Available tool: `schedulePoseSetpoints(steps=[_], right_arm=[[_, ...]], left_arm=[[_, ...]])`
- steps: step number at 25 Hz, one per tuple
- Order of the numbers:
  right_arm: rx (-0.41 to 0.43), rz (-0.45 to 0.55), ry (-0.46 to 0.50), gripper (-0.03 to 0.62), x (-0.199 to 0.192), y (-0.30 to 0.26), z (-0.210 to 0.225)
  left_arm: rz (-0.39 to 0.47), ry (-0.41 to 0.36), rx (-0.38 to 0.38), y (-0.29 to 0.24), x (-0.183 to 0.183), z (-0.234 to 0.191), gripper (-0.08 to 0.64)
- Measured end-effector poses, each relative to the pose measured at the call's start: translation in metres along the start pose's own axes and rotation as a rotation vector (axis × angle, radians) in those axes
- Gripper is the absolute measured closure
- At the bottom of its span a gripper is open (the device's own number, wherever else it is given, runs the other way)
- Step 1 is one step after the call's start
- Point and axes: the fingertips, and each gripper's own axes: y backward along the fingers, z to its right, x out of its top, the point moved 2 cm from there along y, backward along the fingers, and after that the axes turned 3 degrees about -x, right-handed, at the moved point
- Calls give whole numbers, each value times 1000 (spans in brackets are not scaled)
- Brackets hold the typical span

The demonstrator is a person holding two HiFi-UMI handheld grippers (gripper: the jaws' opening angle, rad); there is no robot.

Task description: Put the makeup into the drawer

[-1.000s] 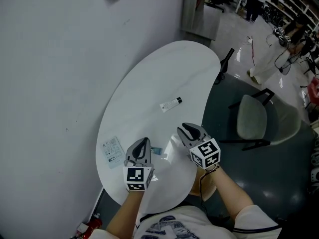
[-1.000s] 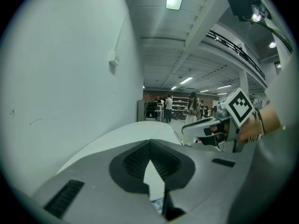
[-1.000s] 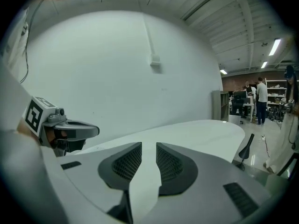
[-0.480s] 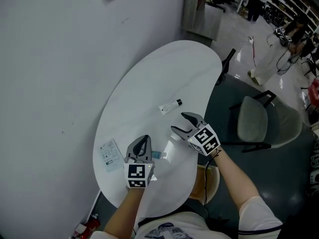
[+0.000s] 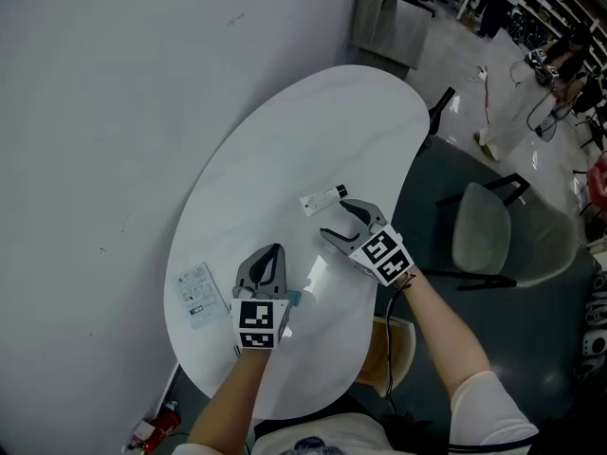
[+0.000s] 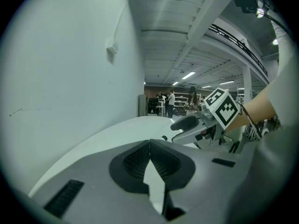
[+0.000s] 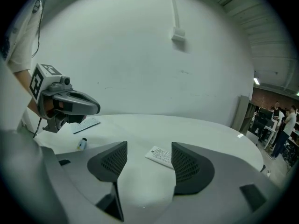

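A white makeup tube (image 5: 322, 198) with a dark cap lies on the white oval table (image 5: 313, 131). My right gripper (image 5: 339, 221) is just short of the tube; its jaws are opening and stand wide, with nothing between them. In the right gripper view the tube (image 7: 159, 157) lies on the tabletop just beyond the spread jaws of the right gripper (image 7: 149, 148). My left gripper (image 5: 274, 251) hovers over the near part of the table, shut and empty. In the left gripper view its jaws (image 6: 150, 143) meet, and the right gripper (image 6: 191, 124) shows ahead.
A small vial with a blue cap (image 5: 292, 298) lies beside the left gripper, and a printed leaflet (image 5: 196, 295) lies near the table's left edge. A grey wall runs along the left. A grey chair (image 5: 484, 227) stands right of the table.
The right gripper's jaws have swung from nearly shut to wide, and it has moved forward and down toward the tube. The left gripper has drifted slightly lower, still shut.
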Motion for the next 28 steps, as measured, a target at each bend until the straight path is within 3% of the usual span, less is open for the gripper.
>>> schedulePoseSetpoints(steps=[8,23,28], right_arm=[[19,-36,39,308,-14,-32,12],[101,-197,269,308,-37,-80,49],[131,-233,272,310,-46,-87,47]], left_arm=[[-34,2,-15,-25,-8,-1,520],[-63,14,-35,-51,-15,-5,520],[-76,15,-37,-48,-20,-6,520]])
